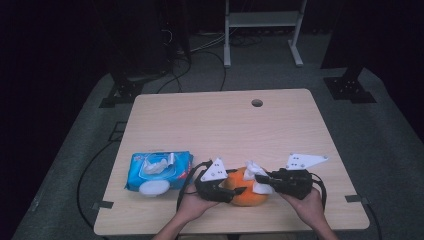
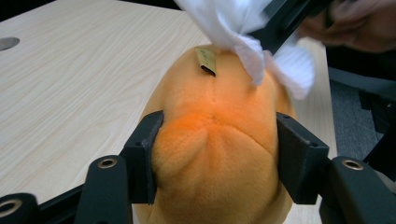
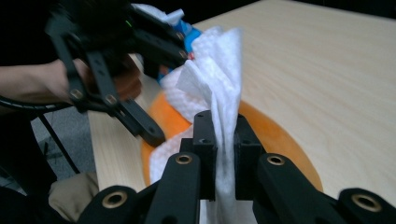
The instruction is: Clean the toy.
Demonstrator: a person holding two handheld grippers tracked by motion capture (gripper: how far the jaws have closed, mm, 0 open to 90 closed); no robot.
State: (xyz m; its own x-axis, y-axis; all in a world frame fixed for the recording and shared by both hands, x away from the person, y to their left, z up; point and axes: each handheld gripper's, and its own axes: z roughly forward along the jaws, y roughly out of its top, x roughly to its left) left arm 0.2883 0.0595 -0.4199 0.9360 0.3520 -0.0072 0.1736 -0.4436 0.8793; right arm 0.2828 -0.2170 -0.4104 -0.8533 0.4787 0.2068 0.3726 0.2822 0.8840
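Note:
An orange plush toy (image 1: 248, 196) lies near the table's front edge. My left gripper (image 1: 237, 181) is shut on it. In the left gripper view both pads press into the sides of the plush toy (image 2: 215, 140), which carries a small tan tag (image 2: 206, 59). My right gripper (image 1: 261, 179) is shut on a white wipe (image 1: 253, 170) and holds it against the top of the toy. In the right gripper view the wipe (image 3: 219, 70) stands bunched up between the jaws of the right gripper (image 3: 223, 140), over the plush toy (image 3: 275, 135).
A blue pack of wipes (image 1: 159, 170) with its flap open lies at the front left of the wooden table (image 1: 220, 125). A round hole (image 1: 257, 103) sits near the far edge. Cables and stand feet lie on the floor beyond.

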